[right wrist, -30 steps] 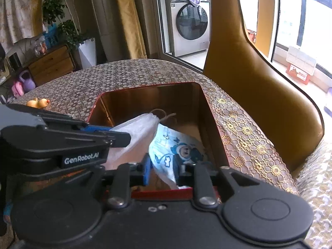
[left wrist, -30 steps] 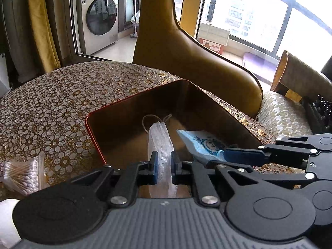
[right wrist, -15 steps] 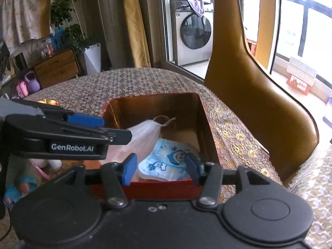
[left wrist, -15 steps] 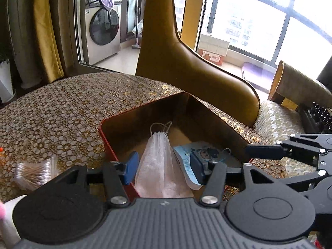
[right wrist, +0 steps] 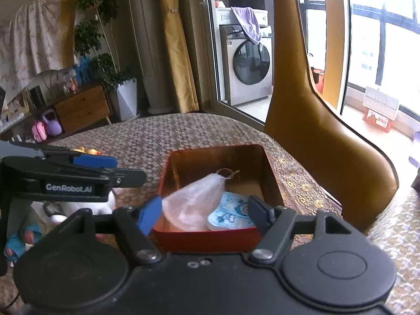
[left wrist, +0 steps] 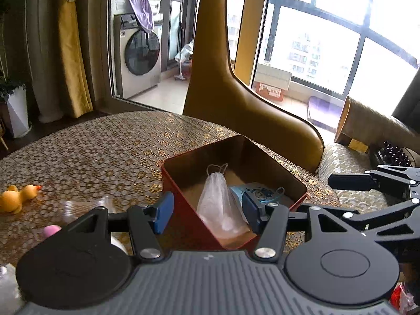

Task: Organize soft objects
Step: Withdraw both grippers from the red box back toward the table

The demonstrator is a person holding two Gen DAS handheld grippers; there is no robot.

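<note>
A red tin box (left wrist: pixel 183 210) with a gold inside stands on the patterned table. In it lie a white mesh mask (left wrist: pixel 220 204) and, to its right, a blue cartoon mask (left wrist: pixel 260 193). My left gripper (left wrist: pixel 207 214) hangs open above the box's near edge, its pads clear of the white mask. My right gripper (right wrist: pixel 204 214) hovers over the near wall of the box (right wrist: pixel 207 240), jaws opening with nothing between them. In the right wrist view the white mask (right wrist: pixel 194 204) overlaps the blue mask (right wrist: pixel 231 215). The left gripper (right wrist: pixel 120 169) shows at the left there.
A yellow rubber duck (left wrist: pixel 15 197), a clear packet of cotton swabs (left wrist: pixel 86 206) and a pink item (left wrist: pixel 51 229) lie on the table (left wrist: pixel 92 152) left of the box. A tall golden chair (left wrist: pixel 236 99) stands just behind the box.
Both grippers were shut on the masks inside the box. They have opened, let the masks go, and drawn back and up. The masks now lie in the box.
</note>
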